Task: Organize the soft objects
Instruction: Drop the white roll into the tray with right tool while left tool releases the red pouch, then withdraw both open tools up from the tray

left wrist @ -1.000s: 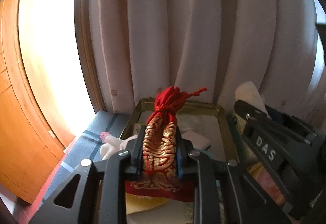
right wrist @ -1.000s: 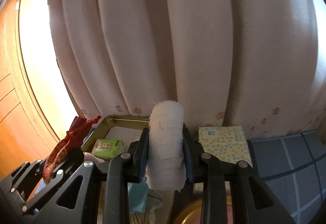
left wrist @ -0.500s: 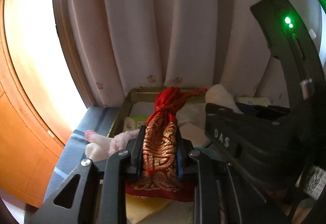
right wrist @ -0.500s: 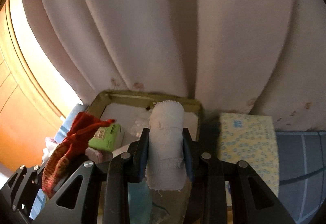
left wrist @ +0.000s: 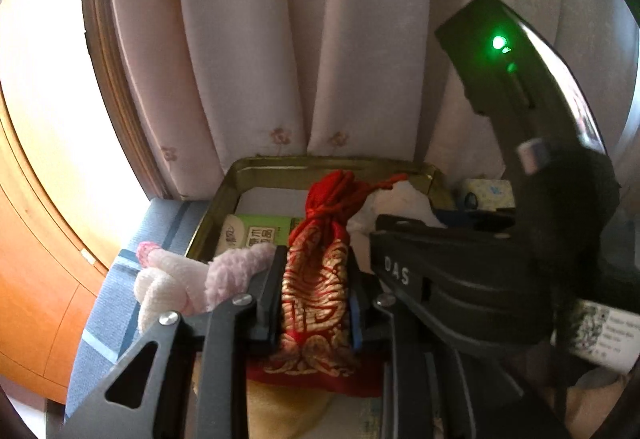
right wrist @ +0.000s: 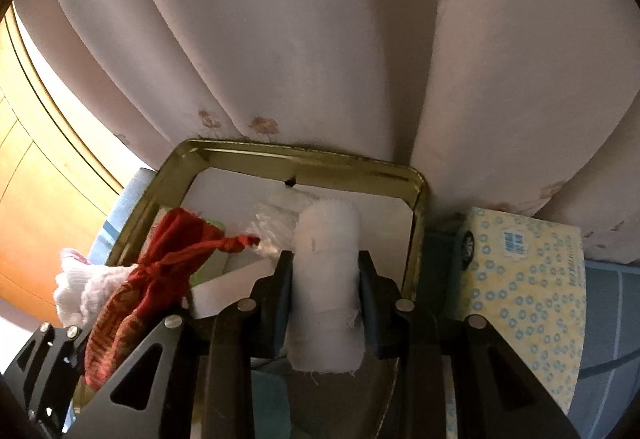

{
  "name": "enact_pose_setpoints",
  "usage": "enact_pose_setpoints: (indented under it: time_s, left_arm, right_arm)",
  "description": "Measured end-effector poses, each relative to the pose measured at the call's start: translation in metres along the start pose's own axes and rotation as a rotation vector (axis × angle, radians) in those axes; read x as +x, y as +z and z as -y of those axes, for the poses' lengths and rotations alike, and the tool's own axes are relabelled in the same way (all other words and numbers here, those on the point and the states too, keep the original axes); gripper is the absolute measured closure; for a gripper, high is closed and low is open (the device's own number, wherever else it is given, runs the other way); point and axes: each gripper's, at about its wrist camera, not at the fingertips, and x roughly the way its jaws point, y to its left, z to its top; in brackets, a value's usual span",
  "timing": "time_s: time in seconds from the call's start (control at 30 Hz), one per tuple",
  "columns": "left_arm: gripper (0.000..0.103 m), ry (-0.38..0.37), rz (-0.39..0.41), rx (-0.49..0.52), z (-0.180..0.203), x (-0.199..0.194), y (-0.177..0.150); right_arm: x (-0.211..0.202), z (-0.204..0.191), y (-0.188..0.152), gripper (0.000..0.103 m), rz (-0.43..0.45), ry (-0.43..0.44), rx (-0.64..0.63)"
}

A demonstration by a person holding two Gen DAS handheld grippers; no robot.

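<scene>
1. Both of my grippers have come lower and nearer the gold tin tray, which fills more of each view than a second ago; the curtain behind it looms closer too.
2. Far left, a pink and white plush toy lies on the blue striped cloth, touching the tray's left rim.
3. My left gripper is pinched nearly closed on the red and gold drawstring pouch; both pads press its sides, and its knotted neck points toward the tray's middle. Its jaws are easing apart at this moment, the pouch between them.
4. Inside the tray, behind the pouch, I see a green packet and crumpled clear plastic.
5. My right gripper is part open, clamped on a rolled white cloth that stands upright between the pads, over the tray's right half.
6. Just right of the tray lies a yellow dotted tissue pack, on the blue cloth.
</scene>
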Motion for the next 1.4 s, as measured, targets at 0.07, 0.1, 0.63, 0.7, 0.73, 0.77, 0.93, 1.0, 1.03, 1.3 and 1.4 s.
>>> enact_pose_setpoints:
  time_s: [0.07, 0.1, 0.63, 0.7, 0.73, 0.77, 0.93, 1.0, 1.03, 1.3, 1.4]
  left_arm:
    - [0.079, 0.003, -0.002, 0.004, -0.001, 0.002, 0.001]
    - [0.079, 0.008, -0.004, 0.007, 0.000, 0.002, 0.000]
    - [0.057, 0.056, -0.033, 0.037, 0.007, 0.002, 0.005]
    - [0.052, 0.088, -0.012, 0.060, 0.011, -0.006, 0.006]
    - [0.046, 0.096, 0.000, 0.063, 0.012, -0.010, 0.007]
    - [0.026, 0.093, 0.008, 0.063, 0.011, -0.014, 0.007]
    - [0.001, 0.024, 0.102, 0.035, 0.011, -0.040, 0.002]
    - [0.001, 0.009, 0.109, 0.035, 0.010, -0.045, -0.001]
    - [0.001, 0.002, 0.112, 0.028, 0.008, -0.047, -0.002]
    - [0.001, -0.015, 0.158, 0.024, 0.003, -0.059, -0.014]
    - [0.001, -0.006, 0.147, 0.020, 0.003, -0.056, -0.016]
  right_arm:
    - [0.003, -0.001, 0.000, 0.070, -0.006, -0.003, -0.002]
    - [0.003, -0.003, 0.001, 0.070, -0.007, -0.010, -0.018]
    - [0.030, -0.015, 0.008, 0.069, -0.073, -0.016, -0.032]
    - [0.024, -0.009, 0.011, 0.069, -0.071, 0.021, 0.002]
    - [0.021, -0.007, 0.011, 0.069, -0.062, 0.044, 0.009]
    - [0.019, -0.005, 0.012, 0.064, -0.052, 0.063, 0.014]
    - [-0.009, -0.002, 0.006, 0.030, 0.049, 0.141, 0.046]
    - [-0.017, -0.007, 0.003, 0.030, 0.065, 0.146, 0.045]
    - [-0.021, -0.009, 0.002, 0.030, 0.072, 0.154, 0.044]
    - [-0.049, -0.011, -0.020, 0.030, 0.166, 0.166, 0.059]
    - [-0.050, -0.014, -0.026, 0.030, 0.174, 0.149, 0.037]
